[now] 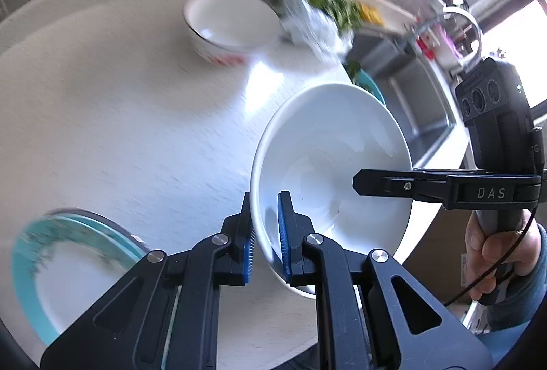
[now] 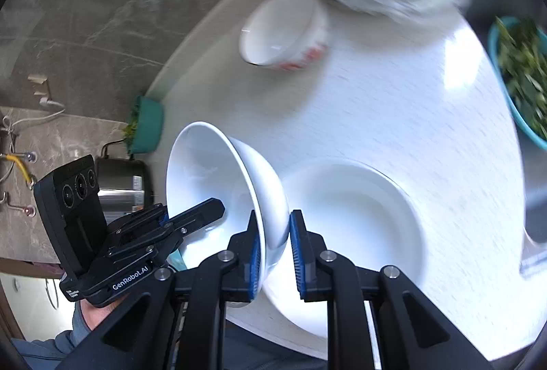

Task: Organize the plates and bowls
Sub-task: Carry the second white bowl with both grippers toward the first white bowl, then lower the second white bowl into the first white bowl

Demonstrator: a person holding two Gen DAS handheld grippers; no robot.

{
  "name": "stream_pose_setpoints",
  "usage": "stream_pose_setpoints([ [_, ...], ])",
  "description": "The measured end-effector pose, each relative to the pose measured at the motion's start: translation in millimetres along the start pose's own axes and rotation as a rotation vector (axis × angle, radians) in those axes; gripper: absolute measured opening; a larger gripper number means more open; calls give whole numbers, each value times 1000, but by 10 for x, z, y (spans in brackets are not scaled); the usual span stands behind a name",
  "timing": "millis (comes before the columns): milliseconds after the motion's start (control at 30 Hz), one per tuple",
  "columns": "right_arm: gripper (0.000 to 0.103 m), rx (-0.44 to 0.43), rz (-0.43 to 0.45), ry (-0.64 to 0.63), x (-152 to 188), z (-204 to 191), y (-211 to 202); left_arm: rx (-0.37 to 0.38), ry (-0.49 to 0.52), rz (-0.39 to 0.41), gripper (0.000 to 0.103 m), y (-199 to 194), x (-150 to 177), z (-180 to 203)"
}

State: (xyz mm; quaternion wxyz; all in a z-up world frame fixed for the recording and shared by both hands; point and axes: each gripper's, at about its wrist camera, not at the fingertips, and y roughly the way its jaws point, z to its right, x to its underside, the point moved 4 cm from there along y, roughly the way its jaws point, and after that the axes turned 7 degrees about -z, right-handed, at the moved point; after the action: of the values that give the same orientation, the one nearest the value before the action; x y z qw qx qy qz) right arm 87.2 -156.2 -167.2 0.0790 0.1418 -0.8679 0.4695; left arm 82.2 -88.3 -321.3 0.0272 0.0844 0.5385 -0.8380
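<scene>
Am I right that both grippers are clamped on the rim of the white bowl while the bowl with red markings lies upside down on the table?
Not quite: the bowl with red markings stands upright, its open mouth showing in the left wrist view. Both the left gripper and the right gripper do clamp the white bowl's rim.

**Crowded near edge, open middle**

Wide bare stretch of round table between red-patterned bowl at far side and teal-rimmed plate at near left. Far right blocked by bagged greens, touching or just beside that bowl, blur prevents telling. Near edge taken by tilted white bowl and white plate right beside it. Teal basin of greens past right edge.
</scene>
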Motion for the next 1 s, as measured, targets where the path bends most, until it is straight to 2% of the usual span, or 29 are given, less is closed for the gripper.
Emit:
stream_pose_setpoints([
  [200, 18, 36, -13, 32, 157, 363, -4, -47, 34, -45, 11, 345, 226, 260],
  [300, 18, 45, -33, 45, 250, 547, 39, -60, 35, -65, 11, 461, 254, 252],
  [500, 16, 75, -46, 46, 298, 677, 125, -110, 47, -91, 11, 674, 318, 267],
  [633, 15, 128, -41, 18, 260, 604, 190, -125, 57, -83, 11, 728, 307, 288],
  [1000, 14, 385, -37, -135, 264, 349, 350, -146, 66, -63, 13, 819, 145, 344],
])
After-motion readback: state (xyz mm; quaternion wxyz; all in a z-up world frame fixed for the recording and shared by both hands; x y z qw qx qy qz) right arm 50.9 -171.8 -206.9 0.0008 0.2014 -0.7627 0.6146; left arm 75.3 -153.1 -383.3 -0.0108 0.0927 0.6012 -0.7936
